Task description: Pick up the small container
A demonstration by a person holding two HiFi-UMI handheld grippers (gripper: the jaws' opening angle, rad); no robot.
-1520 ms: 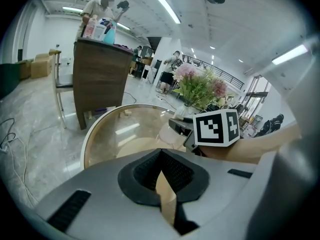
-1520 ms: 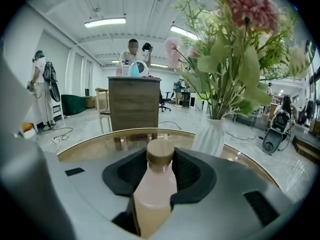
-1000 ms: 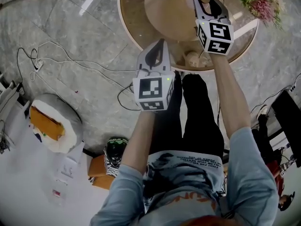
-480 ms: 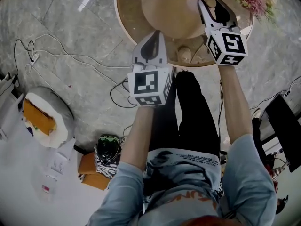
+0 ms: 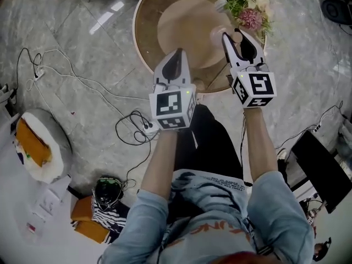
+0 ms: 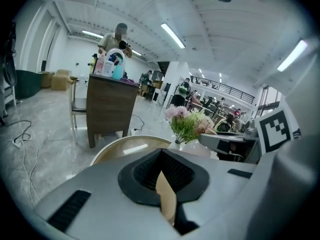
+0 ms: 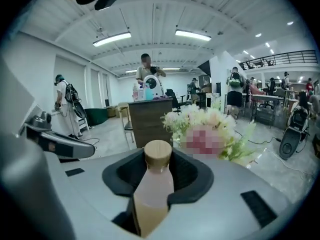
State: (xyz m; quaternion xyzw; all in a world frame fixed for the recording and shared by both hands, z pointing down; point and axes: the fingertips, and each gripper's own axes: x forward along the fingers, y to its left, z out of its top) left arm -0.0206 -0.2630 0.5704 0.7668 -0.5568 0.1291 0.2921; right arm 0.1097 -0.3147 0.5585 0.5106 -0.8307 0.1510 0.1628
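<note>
The small container (image 7: 151,186) is a pale pink bottle with a round wooden cap. My right gripper (image 7: 159,160) is shut on its body, the cap standing out past the jaw tips. In the head view the right gripper (image 5: 235,37) holds the container's cap (image 5: 237,36) over the right side of the round wooden table (image 5: 144,32). My left gripper (image 5: 176,54) hovers at the table's near edge with its jaws together and nothing in them. In the left gripper view only a sliver of table shows behind the left gripper (image 6: 161,156).
A vase of pink and white flowers (image 5: 247,7) stands on the table's far right, just beyond the container. Cables (image 5: 71,73) trail over the marble floor at left, near a round cushion (image 5: 33,147). A wooden cabinet (image 6: 110,106) and people stand further off.
The head view has swung, so the table and flowers now sit fuller in frame. Both grippers have dropped lower in the picture and drawn closer together. The right gripper's hold on the container is unchanged.
</note>
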